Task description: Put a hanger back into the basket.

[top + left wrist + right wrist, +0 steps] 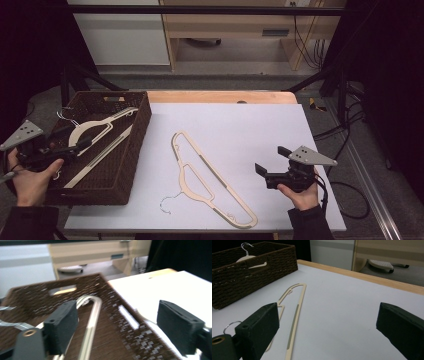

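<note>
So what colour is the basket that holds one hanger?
Dark brown woven wicker basket, clearest in the right gripper view.

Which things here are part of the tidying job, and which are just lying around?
Part of the job:
- hanger on the table
- hanger in the basket
- wicker basket
- left gripper, right gripper, both open

Just lying around:
- cables on the floor
- wooden desk behind

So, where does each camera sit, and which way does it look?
High view: above the person's side, looking forward and down on the table; both hands show, with the left gripper and right gripper.
Left gripper view: rides the left gripper, looking past its open jaws into the basket at a hanger.
Right gripper view: rides the right gripper, looking past open jaws at the hanger on the table.
All views share the basket.
</note>
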Motion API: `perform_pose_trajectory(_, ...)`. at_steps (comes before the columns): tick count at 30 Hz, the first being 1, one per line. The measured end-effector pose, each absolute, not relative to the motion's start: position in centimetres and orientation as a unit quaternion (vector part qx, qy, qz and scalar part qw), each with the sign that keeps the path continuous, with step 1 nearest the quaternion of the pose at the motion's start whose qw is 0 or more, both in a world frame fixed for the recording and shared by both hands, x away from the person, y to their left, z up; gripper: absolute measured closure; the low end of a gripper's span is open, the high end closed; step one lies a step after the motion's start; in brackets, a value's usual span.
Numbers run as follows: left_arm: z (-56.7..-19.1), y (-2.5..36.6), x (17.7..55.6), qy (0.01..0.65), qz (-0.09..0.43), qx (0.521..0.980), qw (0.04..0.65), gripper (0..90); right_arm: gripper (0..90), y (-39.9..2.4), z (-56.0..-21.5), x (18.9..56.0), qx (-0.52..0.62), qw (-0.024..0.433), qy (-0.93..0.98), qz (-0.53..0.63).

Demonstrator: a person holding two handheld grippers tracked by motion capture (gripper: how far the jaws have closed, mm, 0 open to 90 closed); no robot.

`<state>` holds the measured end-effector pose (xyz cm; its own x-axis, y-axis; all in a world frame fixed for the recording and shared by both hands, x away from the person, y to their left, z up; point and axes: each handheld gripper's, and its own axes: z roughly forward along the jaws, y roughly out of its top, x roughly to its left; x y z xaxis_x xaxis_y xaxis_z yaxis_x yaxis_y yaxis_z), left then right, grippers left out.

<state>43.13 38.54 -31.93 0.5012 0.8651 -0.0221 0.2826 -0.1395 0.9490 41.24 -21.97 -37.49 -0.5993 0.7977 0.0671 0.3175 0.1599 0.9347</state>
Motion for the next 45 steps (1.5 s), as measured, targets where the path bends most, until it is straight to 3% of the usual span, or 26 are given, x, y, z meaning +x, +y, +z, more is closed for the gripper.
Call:
perform_pose_trajectory(16, -33.8, 29.8, 41.1, 0.347, 0.236, 0.717, 0.557, 11.7, 4.5, -21.9, -37.7, 41.1, 0.384, 0.229, 0.720, 0.530)
perform_pose_trajectory(45, -41.9, 19.7, 40.2, 0.289, 0.138, 0.815, 0.484, 19.3, 4.8, -20.0, -38.9, 40.9, 0.367, 0.210, 0.741, 0.521)
